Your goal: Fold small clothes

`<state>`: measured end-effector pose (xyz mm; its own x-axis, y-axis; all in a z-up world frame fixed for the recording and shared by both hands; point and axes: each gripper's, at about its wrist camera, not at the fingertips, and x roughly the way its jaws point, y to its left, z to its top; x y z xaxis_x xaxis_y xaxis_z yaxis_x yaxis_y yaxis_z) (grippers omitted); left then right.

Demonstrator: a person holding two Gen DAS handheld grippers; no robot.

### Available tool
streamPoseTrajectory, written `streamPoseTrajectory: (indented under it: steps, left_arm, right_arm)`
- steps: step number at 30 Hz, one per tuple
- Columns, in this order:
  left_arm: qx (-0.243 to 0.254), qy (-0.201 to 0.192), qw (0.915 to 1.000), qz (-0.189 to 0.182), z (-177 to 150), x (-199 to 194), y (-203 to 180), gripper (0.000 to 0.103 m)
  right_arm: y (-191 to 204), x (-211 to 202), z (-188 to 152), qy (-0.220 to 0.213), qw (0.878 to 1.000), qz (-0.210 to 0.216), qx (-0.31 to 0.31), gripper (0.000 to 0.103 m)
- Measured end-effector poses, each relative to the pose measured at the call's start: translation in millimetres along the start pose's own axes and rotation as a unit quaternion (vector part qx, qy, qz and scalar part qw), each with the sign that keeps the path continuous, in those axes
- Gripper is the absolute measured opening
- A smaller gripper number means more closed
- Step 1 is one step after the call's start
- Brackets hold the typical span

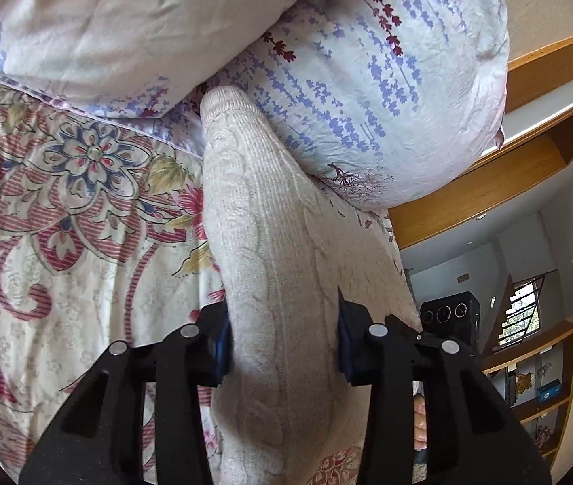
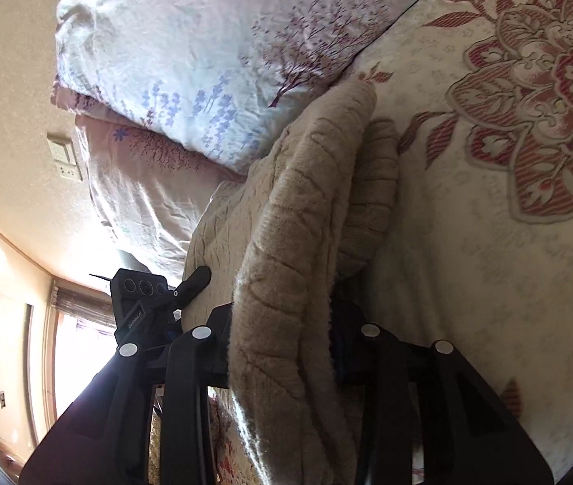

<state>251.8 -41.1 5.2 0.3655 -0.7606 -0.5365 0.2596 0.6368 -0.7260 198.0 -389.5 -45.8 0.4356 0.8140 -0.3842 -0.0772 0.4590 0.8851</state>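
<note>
Clearly, both hand-held grippers grip the same beige cable-knit sweater (image 1: pixel 270 266), which lies over a floral bedspread (image 1: pixel 64 210) with its far end against a stack of lavender-print pillows (image 1: pixel 367 93).

From the left wrist camera, the left gripper (image 1: pixel 284 343) sits at 6 o'clock, and the sweater runs from between its jaws up toward 12 o'clock, narrowing to a rounded end that touches the pillows. The knit fills the whole gap between the blue-padded fingers (image 1: pixel 221 343), which press against it on both sides, so the jaws are partly closed, clamped on a thick roll of fabric. At about 4 o'clock, just past the sweater's edge, the other gripper's camera housing (image 1: pixel 448 315) shows.

From the right wrist camera, the right gripper (image 2: pixel 282 347) likewise sits at 6 o'clock, its jaws narrowed onto a bunched fold of the sweater (image 2: pixel 306 210). The fabric rises from the jaws toward 12 o'clock, a ribbed part lying just to its right on the bedspread (image 2: pixel 488 242). The left gripper (image 2: pixel 189 283) appears at 9 o'clock, touching the same garment's flatter edge, with pillows (image 2: pixel 213 72) beyond at 11 o'clock.
</note>
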Motion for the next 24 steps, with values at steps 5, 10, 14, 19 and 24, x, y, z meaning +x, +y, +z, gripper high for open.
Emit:
streamPoseTrajectory:
  steps: [5, 10, 14, 19, 24]
  left_arm:
    - [-0.010, -0.023, 0.9995, 0.021, -3, -54, 24, 0.039]
    - [-0.024, -0.036, 0.9984, 0.037, -8, -95, 51, 0.040]
    - [-0.047, -0.046, 0.9973, 0.031, -13, -112, 75, 0.041]
    - [-0.084, -0.051, 0.9948, 0.027, -13, -107, 97, 0.047]
    - [-0.030, -0.096, 0.9875, 0.122, -13, -130, 73, 0.065]
  right_arm:
    - [36, 48, -13, 0.041, 0.998, -0.008, -0.045, 0.033]
    - [65, 85, -25, 0.061, 0.994, -0.023, -0.083, 0.033]
    - [80, 103, -32, 0.058, 0.990, -0.051, -0.117, 0.033]
    - [82, 111, -37, 0.060, 0.987, -0.086, -0.121, 0.038]
    - [78, 71, -23, 0.014, 0.987, -0.110, -0.118, 0.056]
